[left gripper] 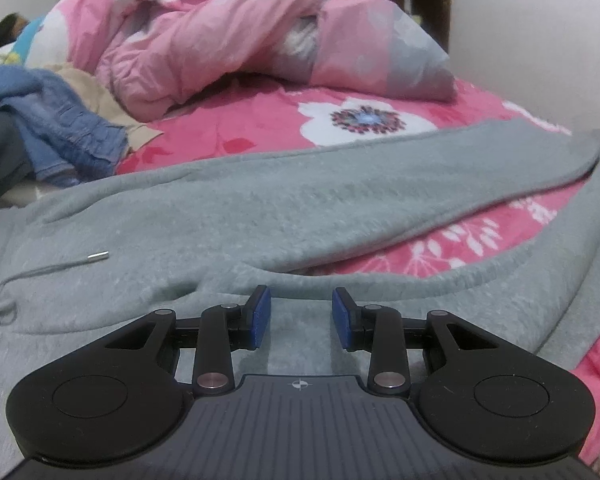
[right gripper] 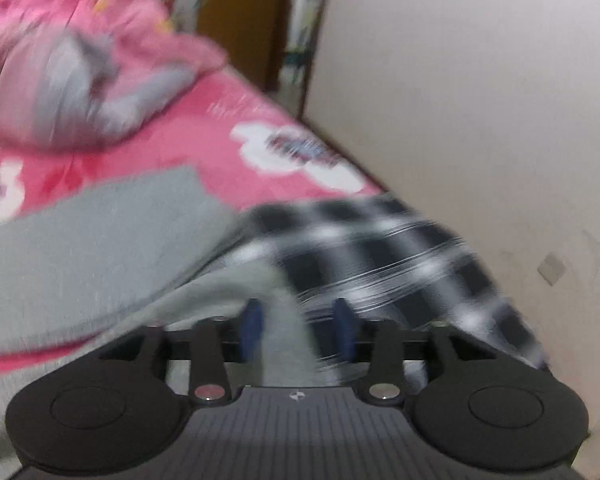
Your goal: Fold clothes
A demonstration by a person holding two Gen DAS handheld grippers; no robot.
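Note:
Grey sweatpants point(left gripper: 260, 208) lie spread across the pink flowered bed point(left gripper: 260, 136), legs running off to the right. Their drawstring with a metal tip point(left gripper: 98, 257) rests on the cloth at the left. My left gripper point(left gripper: 301, 314) hovers low over the grey fabric near the crotch, open, with nothing pinched between its blue pads point(left gripper: 262, 316). The right wrist view is blurred. There my right gripper point(right gripper: 298, 328) stands open over a fold of the grey sweatpants point(right gripper: 100, 248). A strip of grey cloth lies between its fingers, and the pads do not press on it.
A black-and-white checked cloth point(right gripper: 380, 248) lies at the bed's right edge against the pale wall point(right gripper: 460, 120). A heaped pink quilt point(left gripper: 220, 40) fills the back. Blue denim point(left gripper: 60, 132) and a beige garment point(left gripper: 96, 96) lie at the left.

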